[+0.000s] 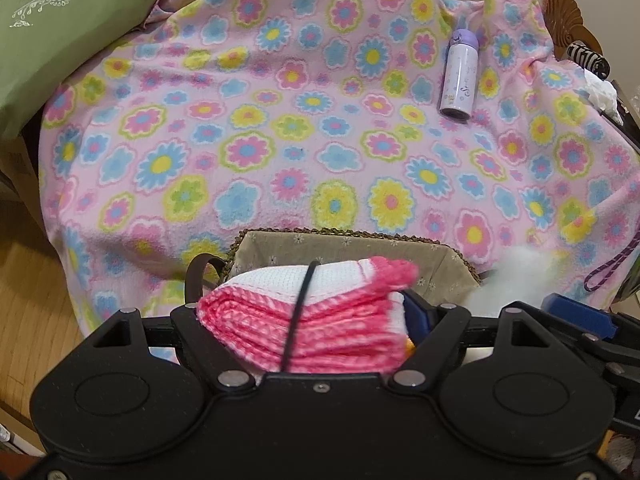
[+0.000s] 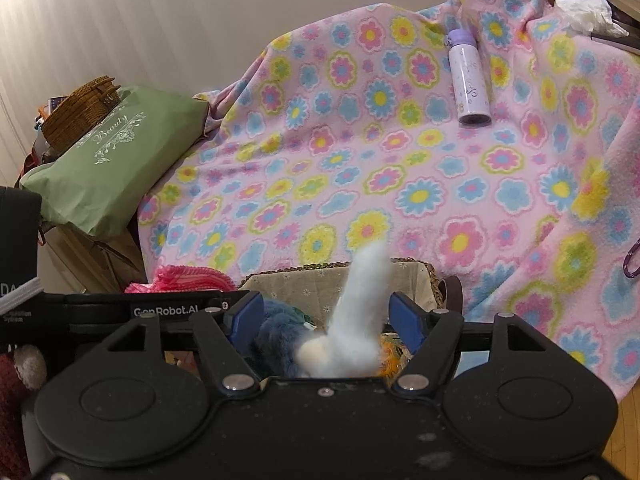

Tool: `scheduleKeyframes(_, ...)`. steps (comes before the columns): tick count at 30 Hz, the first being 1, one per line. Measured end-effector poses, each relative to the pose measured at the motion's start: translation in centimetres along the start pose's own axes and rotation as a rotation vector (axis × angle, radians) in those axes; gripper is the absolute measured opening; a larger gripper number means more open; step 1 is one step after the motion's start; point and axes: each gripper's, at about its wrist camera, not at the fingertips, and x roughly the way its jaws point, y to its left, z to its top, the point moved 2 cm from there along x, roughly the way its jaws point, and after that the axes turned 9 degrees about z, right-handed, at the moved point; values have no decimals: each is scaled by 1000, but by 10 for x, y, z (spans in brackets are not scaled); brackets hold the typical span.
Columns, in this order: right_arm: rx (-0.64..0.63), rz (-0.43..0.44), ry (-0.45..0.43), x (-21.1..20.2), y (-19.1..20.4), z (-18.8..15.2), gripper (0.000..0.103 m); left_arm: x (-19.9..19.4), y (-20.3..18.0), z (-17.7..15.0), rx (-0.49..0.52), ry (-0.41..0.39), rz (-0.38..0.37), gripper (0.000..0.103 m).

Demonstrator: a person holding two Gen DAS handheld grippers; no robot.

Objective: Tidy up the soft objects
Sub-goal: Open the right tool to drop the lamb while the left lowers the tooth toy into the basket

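Two grippers hover over a lined basket (image 1: 352, 248) that sits at the near edge of a flowered blanket (image 1: 304, 128). The left gripper (image 1: 316, 316) is clenched on a folded stack of pink-and-white cloths (image 1: 312, 320). A black band runs across the stack from front to back, and the stack's long axis lies side to side, its folded edges facing the camera, above the basket's near left corner.

The right gripper (image 2: 324, 316) has its blue fingers (image 2: 406, 318) spread apart. A white fluffy toy (image 2: 356, 320) stands between them, its long axis upright and its narrow end pointing up and slightly right above the basket's far rim. The fingers do not appear to press on it. Below it in the basket lie a blue plush (image 2: 276, 336) and something orange (image 2: 390, 356).

Beyond the basket a lilac bottle (image 1: 458, 76) lies on the blanket, cap pointing away. Far left of the basket rests a green bag (image 1: 60, 36).
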Motion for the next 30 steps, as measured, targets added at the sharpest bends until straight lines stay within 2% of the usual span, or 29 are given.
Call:
scheduleKeyframes(5,-1,-4,-4,-1,0,0,71,-4,-1,0,2,-20,-2,81)
scheduleKeyframes(24,-15,-80,-42,-10,1,-1,77,-11,-7,-5,46,-51,62,81)
scheduleKeyframes(30,-6,-99,-42,-10,-1,-2,81,-13,-8,-7,59,-58,78,85)
